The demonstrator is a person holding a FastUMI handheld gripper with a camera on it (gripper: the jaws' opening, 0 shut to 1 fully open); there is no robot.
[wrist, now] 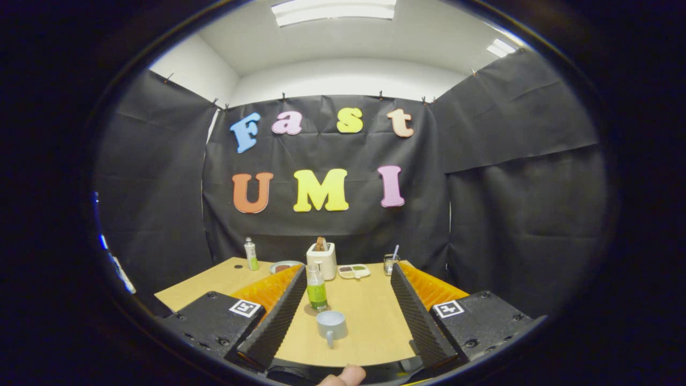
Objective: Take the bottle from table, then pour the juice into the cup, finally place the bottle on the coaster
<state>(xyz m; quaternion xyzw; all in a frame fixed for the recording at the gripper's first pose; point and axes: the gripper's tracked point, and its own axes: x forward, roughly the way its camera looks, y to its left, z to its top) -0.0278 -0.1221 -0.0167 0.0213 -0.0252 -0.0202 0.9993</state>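
Gripper view: wide, empty jaws frame one clear juice bottle [317, 288] on a round coaster [316, 309], one handled cup [331, 325] on the wooden surface [370, 316].

I note bright, even light from ceiling panels [333, 10]; sharp centre, strong fisheye bending at the rim, soft shadows on the bench [370, 316].

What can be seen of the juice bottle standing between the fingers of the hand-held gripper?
The juice bottle is a small clear bottle, plastic by its look, with a pale cap and a green lower half, either juice or a label. It stands upright on the wooden table, on a round dark coaster. A grey-blue cup sits apart just in front of it, and a white toaster stands behind. The hand-held gripper is open, its fingers either side of the bottle, not touching it.
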